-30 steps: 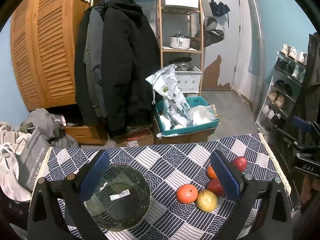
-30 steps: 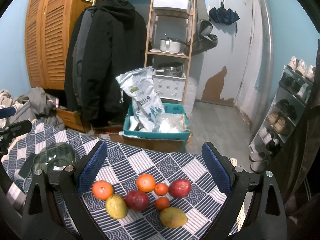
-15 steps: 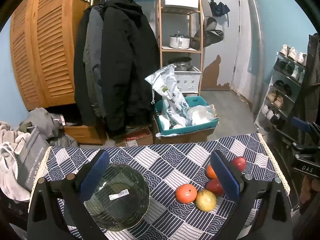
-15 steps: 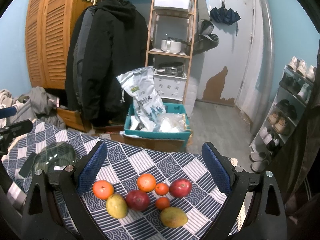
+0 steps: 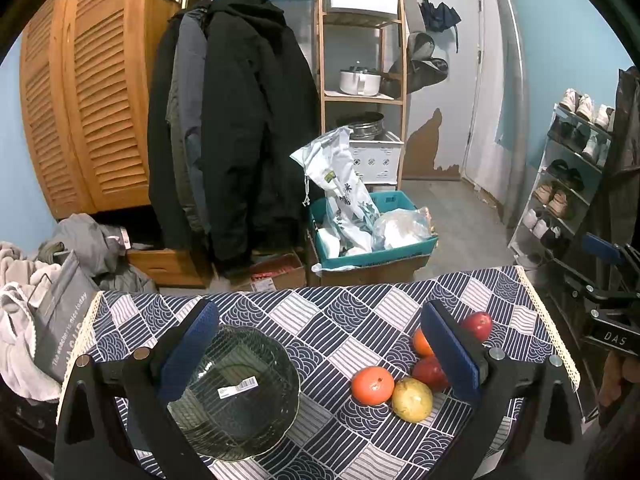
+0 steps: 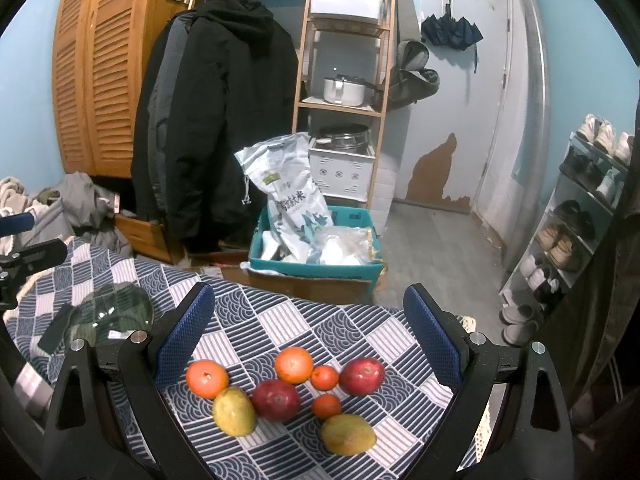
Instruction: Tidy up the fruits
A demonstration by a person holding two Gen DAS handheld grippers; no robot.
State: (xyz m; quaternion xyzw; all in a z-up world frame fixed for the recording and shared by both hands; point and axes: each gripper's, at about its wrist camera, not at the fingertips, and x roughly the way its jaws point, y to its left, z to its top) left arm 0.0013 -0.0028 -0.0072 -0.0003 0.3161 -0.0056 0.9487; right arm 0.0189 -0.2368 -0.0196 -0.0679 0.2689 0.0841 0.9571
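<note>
A clear glass bowl (image 5: 236,396) with a barcode sticker sits on the patterned tablecloth (image 5: 320,312), under my open, empty left gripper (image 5: 320,340); it also shows at the left of the right wrist view (image 6: 114,314). Several fruits lie in a cluster below my open, empty right gripper (image 6: 308,332): two oranges (image 6: 207,378) (image 6: 294,365), two red apples (image 6: 276,400) (image 6: 362,376), two small tangerines (image 6: 325,377), a yellow-green mango (image 6: 234,411) and a yellow mango (image 6: 348,435). Some of the fruits show at the right of the left wrist view (image 5: 372,385).
The table's far edge (image 5: 304,290) drops to the floor, where a teal crate (image 6: 316,264) with bags stands. Coats (image 5: 236,132), a wooden shelf (image 5: 360,80) and a shoe rack (image 5: 568,192) stand behind. Clothes (image 5: 24,300) are piled at the left.
Both views have shifted only slightly; the grippers hover in nearly the same places. Nothing on the table has moved.
</note>
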